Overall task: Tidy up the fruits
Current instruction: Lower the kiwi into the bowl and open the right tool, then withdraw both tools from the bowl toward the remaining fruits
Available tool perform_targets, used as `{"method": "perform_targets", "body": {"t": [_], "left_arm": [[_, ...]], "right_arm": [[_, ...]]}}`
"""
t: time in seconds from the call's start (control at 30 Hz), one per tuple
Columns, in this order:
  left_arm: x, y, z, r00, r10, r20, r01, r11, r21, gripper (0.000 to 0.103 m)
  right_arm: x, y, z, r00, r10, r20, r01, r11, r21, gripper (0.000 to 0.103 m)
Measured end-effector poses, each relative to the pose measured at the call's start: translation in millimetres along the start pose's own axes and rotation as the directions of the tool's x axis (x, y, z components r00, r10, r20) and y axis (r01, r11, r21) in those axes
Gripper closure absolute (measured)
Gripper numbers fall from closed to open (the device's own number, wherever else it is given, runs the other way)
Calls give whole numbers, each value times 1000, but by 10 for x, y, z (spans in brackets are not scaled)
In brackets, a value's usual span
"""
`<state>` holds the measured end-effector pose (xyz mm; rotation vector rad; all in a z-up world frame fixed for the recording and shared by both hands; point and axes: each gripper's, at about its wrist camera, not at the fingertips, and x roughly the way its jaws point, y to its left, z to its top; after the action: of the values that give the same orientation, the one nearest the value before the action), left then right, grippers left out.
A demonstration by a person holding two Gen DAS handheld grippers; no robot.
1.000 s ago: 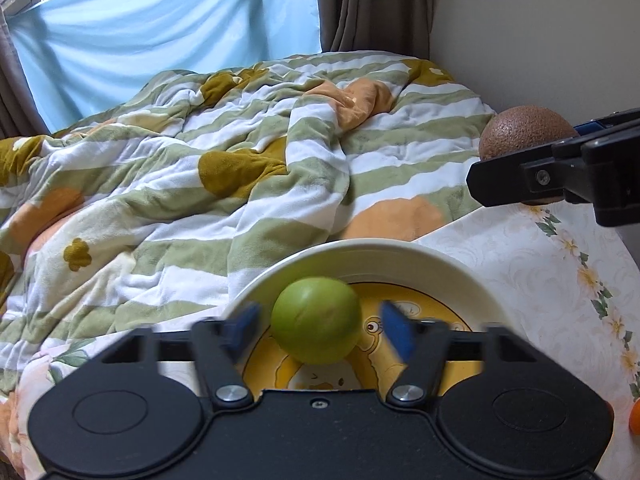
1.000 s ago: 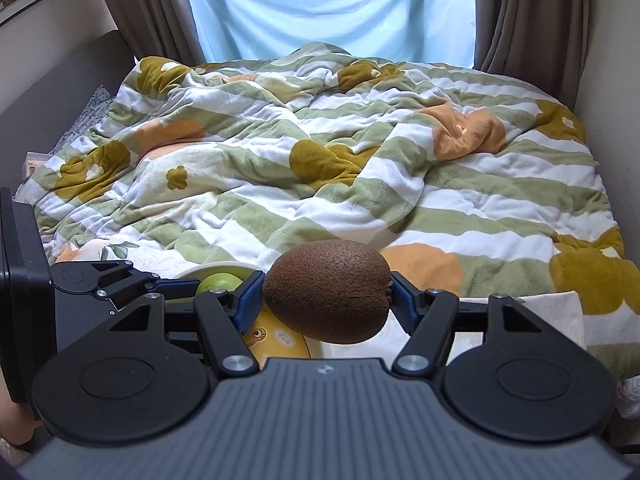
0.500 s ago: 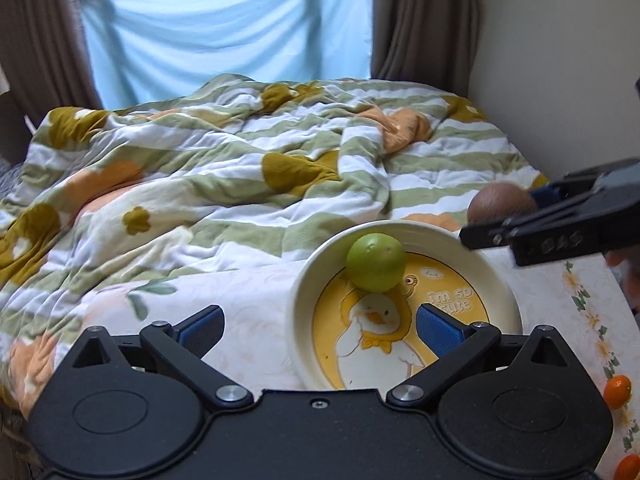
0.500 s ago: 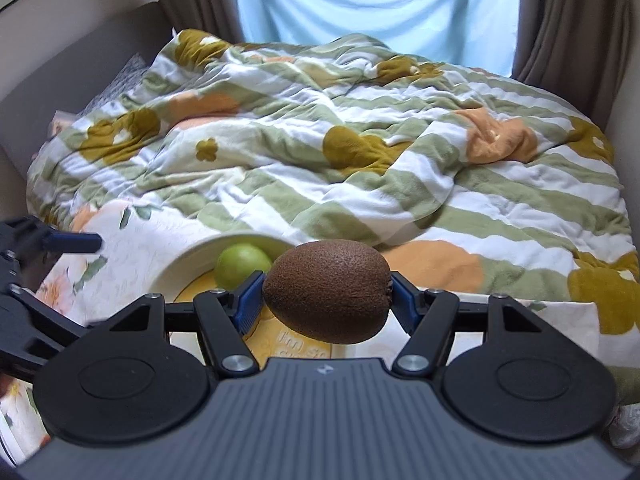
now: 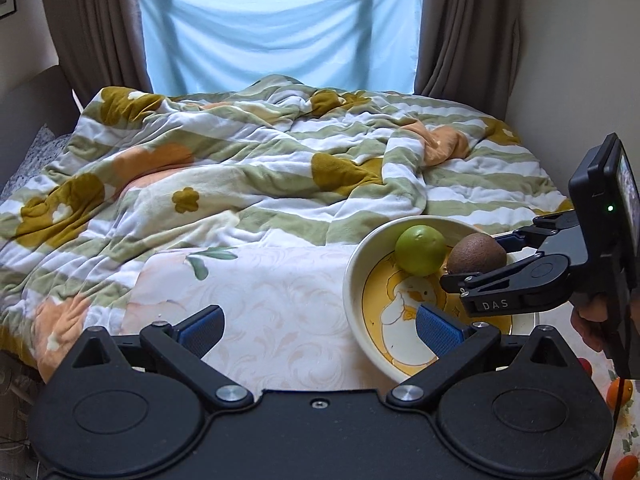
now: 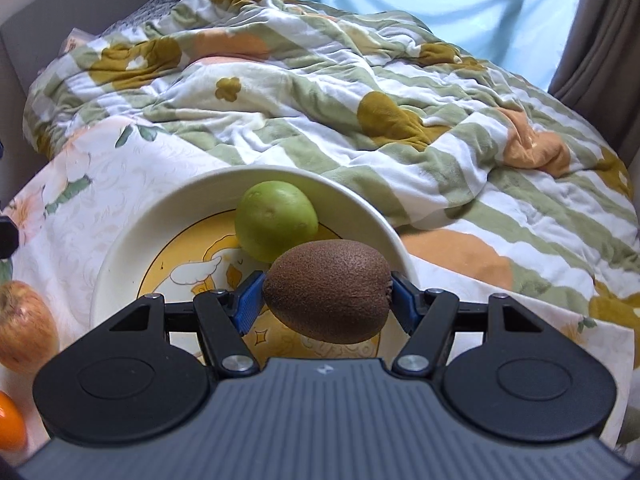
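Observation:
A cream bowl (image 5: pixel 352 280) (image 6: pixel 120 248) with a yellow duck picture stands on the floral tablecloth. A green round fruit (image 5: pixel 420 250) (image 6: pixel 276 226) lies in it at the far side. My right gripper (image 6: pixel 326 302) is shut on a brown kiwi (image 6: pixel 328 296) and holds it over the bowl's right part; the kiwi also shows in the left wrist view (image 5: pixel 476 252). My left gripper (image 5: pixel 318 328) is open and empty, pulled back left of the bowl.
A red-yellow apple (image 6: pixel 24 328) and an orange fruit (image 6: pixel 10 426) lie left of the bowl. Small orange fruits (image 5: pixel 618 394) lie at the right of the table. A striped quilt (image 5: pixel 260 176) covers the bed behind the table.
My left gripper has let go of the green fruit in the bowl, opened wide and drawn back to the left. My right gripper has brought the kiwi over the bowl.

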<state>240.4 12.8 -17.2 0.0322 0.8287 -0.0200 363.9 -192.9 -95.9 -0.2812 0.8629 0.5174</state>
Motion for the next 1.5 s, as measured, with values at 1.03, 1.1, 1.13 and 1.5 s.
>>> {"method": "perform_targets", "body": {"t": [1.03,1.1,1.13,1.5], "left_arm": [[-1158,-148,-284,987,48,155,-37,997,-69,0],[-1294,-182,-334,984,55,172,-45,997,-65,0],[-1347,-201,-359,982,58,178,-47,997,-63,0],[-1817,-311,-763,980,62,189,-43,994,-105,0]], "right_arm": [[-1426,36,-179,990,-36,137,23,996,92,0],[-1606,65,-241,988,-38,151,24,996,91,0],[-1700,77,-284,987,-42,158,28,995,91,0],[-2465,197,-790,979,-50,199,18,987,157,0]]}}
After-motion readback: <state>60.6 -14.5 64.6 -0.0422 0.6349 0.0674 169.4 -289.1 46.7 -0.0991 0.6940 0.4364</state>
